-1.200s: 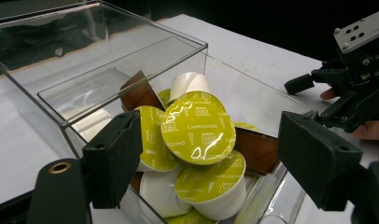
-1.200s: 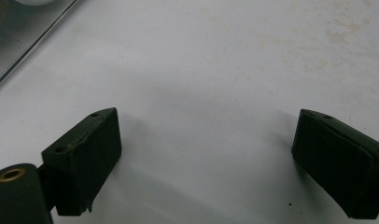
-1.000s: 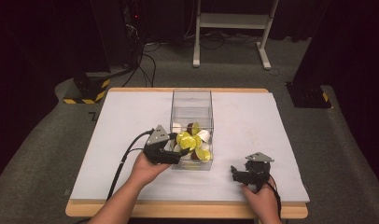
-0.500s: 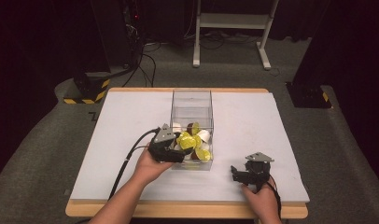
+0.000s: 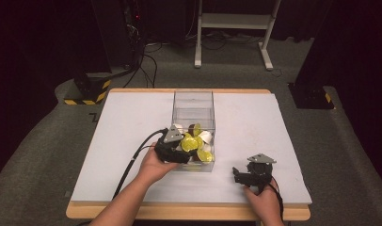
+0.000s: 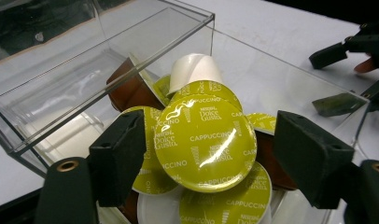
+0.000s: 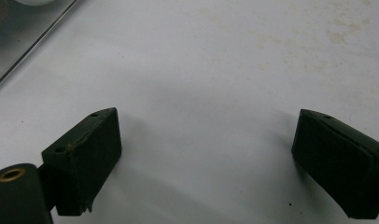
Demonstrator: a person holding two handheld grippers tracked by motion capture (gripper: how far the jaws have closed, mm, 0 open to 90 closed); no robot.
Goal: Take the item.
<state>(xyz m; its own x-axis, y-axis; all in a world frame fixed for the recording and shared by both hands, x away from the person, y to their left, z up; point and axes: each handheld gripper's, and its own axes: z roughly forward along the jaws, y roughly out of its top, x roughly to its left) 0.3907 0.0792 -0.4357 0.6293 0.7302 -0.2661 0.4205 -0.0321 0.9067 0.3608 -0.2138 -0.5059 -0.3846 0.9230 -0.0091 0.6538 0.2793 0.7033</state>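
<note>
- Jaws of my left gripper (image 6: 204, 154) stand either side of the top cappuccino capsule (image 6: 206, 142) and have just been closing on it; the left pad looks to be at the foil rim while a gap shows on the right, so I judge it bracketed, not yet gripped.
- Jaws of my right gripper (image 7: 206, 163) stand wide over bare counter with nothing between them, near the front edge, towards the front right corner.
- That capsule lies on top of a heap of capsules (image 5: 194, 142) in the front end of the clear box (image 5: 193, 101), which sits mid-counter.
- As I judge it, the pick is barely begun: the whole heap is in the box, none lies on the counter (image 5: 123, 122), and the back half of the box is bare.
- Left to do: finish the squeeze, lift clear, set down.
- Edges: the box's front wall and near rim sit tight round my left jaws, so straight up looks the safest way out.
- Room: open counter lies left, right and behind the box, well apart from my right gripper.
</note>
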